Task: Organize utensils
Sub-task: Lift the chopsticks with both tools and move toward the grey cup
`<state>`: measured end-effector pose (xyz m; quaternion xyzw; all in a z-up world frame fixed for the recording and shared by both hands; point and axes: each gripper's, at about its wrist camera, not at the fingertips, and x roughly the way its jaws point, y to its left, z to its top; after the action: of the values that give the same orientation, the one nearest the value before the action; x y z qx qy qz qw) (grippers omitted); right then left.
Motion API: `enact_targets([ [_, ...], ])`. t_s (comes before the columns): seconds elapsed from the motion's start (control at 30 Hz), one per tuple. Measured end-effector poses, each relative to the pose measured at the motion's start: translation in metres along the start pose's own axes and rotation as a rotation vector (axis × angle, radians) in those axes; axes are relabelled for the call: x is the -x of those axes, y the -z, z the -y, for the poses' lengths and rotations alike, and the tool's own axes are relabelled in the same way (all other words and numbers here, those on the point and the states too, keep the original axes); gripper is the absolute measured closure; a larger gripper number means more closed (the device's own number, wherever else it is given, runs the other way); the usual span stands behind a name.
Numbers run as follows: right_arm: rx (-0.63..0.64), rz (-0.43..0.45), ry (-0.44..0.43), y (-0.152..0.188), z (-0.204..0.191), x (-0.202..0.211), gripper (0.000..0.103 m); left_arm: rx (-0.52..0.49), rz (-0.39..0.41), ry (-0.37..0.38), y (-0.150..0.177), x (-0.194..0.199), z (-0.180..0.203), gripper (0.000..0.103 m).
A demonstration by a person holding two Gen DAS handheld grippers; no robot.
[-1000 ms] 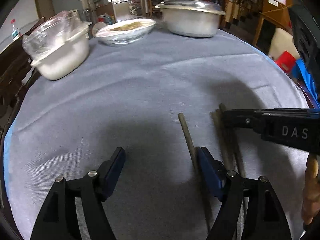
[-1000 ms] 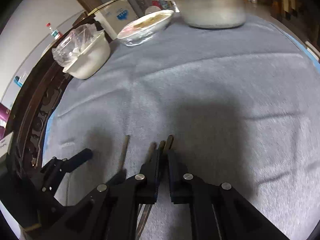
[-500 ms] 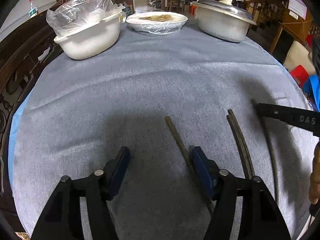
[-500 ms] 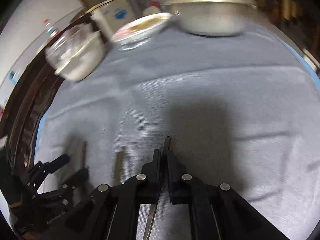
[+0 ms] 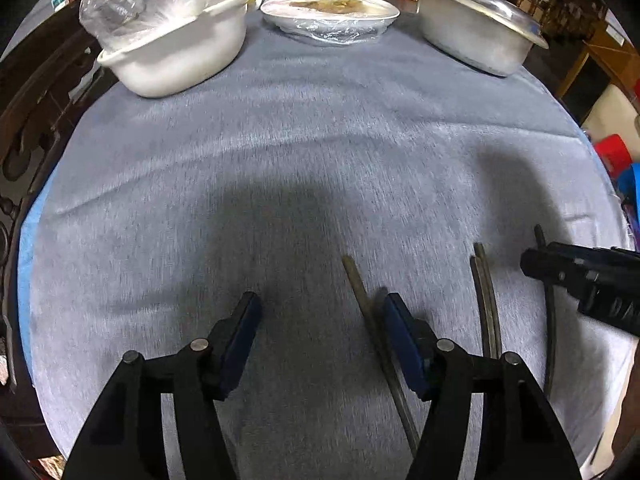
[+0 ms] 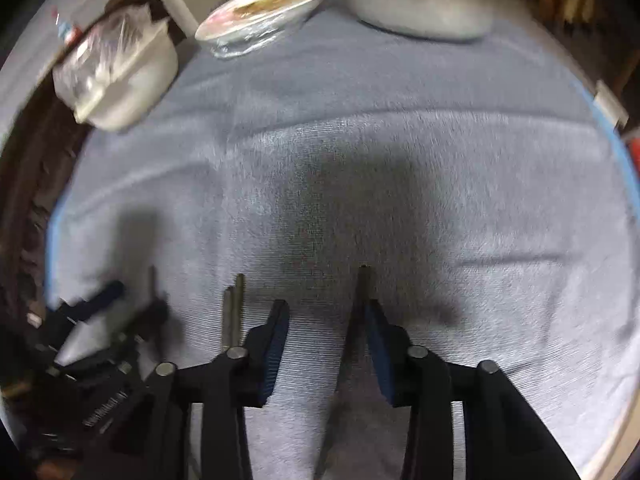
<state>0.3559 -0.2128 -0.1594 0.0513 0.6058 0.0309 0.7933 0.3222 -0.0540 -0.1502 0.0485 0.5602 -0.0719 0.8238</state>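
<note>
Several dark chopsticks lie on the grey tablecloth [image 5: 320, 152]. In the left wrist view, my left gripper [image 5: 320, 308] is open; one chopstick [image 5: 360, 292] lies just inside its right finger. A pair of chopsticks [image 5: 486, 296] lies further right, and another chopstick [image 5: 550, 320] runs under my right gripper [image 5: 584, 280]. In the right wrist view, my right gripper [image 6: 326, 316] is open, with one chopstick [image 6: 362, 284] lying on the cloth beside its right finger. The pair [image 6: 234, 308] lies left of its left finger. The left gripper [image 6: 100, 320] shows blurred at far left.
At the table's far side stand a white bowl [image 5: 176, 56] covered with plastic, a wrapped plate of food [image 5: 332, 12] and a lidded metal pot [image 5: 476, 28]. A dark wooden chair [image 5: 36, 92] stands at the left edge.
My right gripper moved right carrying one chopstick away from the pair, then opened and let it go on the cloth. The left gripper stayed open by its chopstick.
</note>
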Motion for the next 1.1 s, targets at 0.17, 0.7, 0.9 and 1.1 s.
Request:
enact_targets([
  [0.17,0.084,0.059,0.088,0.008,-0.01,0.0,0.094,-0.002,0.033,0.019,-0.002,0.002,0.0,0.09],
  [0.7,-0.063,0.445,-0.198,0.074,0.038,0.117,0.097,0.151,0.384,0.127,0.061,0.13,-0.043,0.099],
  [0.9,-0.068,0.63,-0.198,0.118,0.035,0.176,0.097,0.182,0.579,0.082,0.1,0.196,-0.05,0.099],
  [1.1,-0.082,0.795,-0.144,0.176,0.031,0.223,0.097,0.222,0.69,0.054,0.154,0.238,-0.054,0.099],
])
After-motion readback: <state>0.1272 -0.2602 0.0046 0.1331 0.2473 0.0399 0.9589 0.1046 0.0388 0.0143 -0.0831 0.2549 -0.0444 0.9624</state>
